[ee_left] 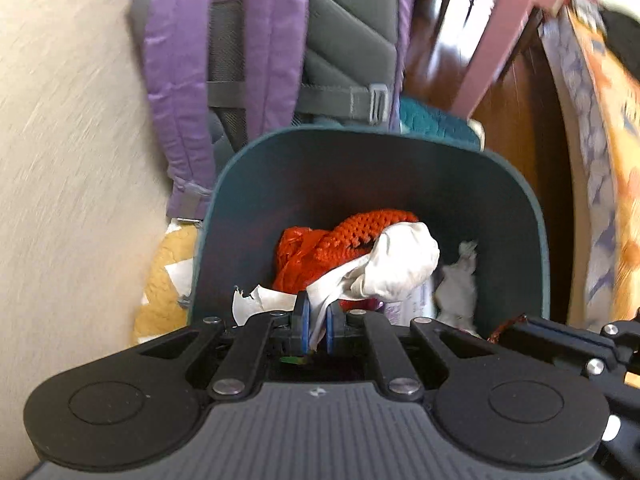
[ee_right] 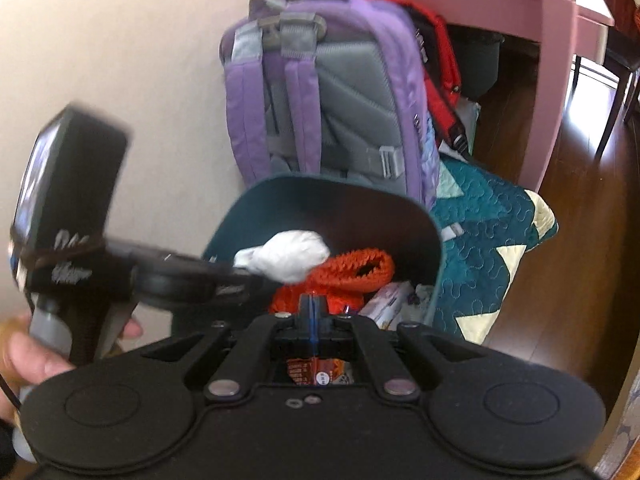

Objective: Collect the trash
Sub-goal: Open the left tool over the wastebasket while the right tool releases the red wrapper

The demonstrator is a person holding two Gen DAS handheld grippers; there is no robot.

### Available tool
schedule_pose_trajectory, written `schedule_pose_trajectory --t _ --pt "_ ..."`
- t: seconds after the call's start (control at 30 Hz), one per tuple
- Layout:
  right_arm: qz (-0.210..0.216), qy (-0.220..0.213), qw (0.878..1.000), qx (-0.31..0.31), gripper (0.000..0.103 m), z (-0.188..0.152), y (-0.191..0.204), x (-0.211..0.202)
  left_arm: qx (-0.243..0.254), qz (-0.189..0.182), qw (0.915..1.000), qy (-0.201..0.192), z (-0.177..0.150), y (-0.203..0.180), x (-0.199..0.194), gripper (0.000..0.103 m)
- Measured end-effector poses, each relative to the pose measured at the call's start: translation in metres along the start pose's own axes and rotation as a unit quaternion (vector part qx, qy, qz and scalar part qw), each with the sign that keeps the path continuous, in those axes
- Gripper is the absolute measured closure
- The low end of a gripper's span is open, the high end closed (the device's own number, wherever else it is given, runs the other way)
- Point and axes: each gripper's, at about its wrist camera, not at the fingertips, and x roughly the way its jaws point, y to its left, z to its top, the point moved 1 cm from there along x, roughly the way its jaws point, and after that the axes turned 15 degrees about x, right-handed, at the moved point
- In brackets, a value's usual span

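**Both grippers loaded over the bin: drop could miss**

We see the left gripper (ee_left: 318, 322) pinching a crumpled white cloth-like wad (ee_left: 396, 266) by its tail, dangling over the dark teal plastic bin (ee_left: 224, 200) at frame centre. The right gripper (ee_right: 314, 312) is pressed together; an orange printed wrapper (ee_right: 316, 372) shows just behind the pads, apparently pinched. Risks as we judge them: the wad snags on the pads at release, or falls over the near rim; the grippers, close together, could collide. The purple backpack (ee_right: 280, 100) sits behind the bin.
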Motion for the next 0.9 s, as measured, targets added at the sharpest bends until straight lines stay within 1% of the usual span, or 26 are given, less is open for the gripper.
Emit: schedule_pose_trajectory --t 0.1,0.13,0.2,0.27,0.3,0.37,0.43,0.53,0.7,0.9 --pt "-0.021 0.008 1.000 -0.018 0.103 -0.007 0.005 0.012 0.043 0.012 0.9989 0.012 0.001 -0.013 0.013 0.095" --pt "-0.025 0.012 0.999 -0.023 0.103 -0.008 0.006 0.014 0.049 0.013 0.9986 0.016 0.001 -0.015 0.015 0.095" --pt "-0.041 0.017 0.998 -0.034 0.103 -0.013 0.007 0.019 0.054 -0.001 0.9982 0.025 0.000 -0.017 0.022 0.095" --pt "-0.054 0.024 0.998 -0.038 0.103 -0.016 0.008 0.022 0.057 -0.005 0.9976 0.038 -0.002 -0.018 0.030 0.095" --pt "-0.060 0.026 0.997 -0.041 0.102 -0.017 0.008 0.023 0.063 -0.008 0.9972 0.041 -0.003 -0.019 0.033 0.095" --pt "-0.068 0.029 0.996 -0.044 0.094 -0.020 0.008 0.024 0.075 -0.011 0.9962 0.042 -0.006 -0.021 0.035 0.095" --pt "-0.073 0.032 0.996 -0.045 0.092 -0.023 0.009 0.024 0.080 -0.017 0.9959 0.040 -0.007 -0.022 0.034 0.095" --pt "-0.077 0.032 0.995 -0.055 0.088 -0.026 0.012 0.021 0.073 -0.032 0.9960 0.041 -0.007 -0.018 0.033 0.095" --pt "-0.074 0.030 0.996 -0.047 0.084 -0.031 0.014 0.008 0.078 -0.042 0.9958 0.025 -0.011 -0.016 0.020 0.093" --pt "-0.067 0.010 0.997 -0.026 0.078 -0.037 0.013 -0.016 0.086 -0.040 0.9955 -0.002 -0.021 -0.011 -0.004 0.091"
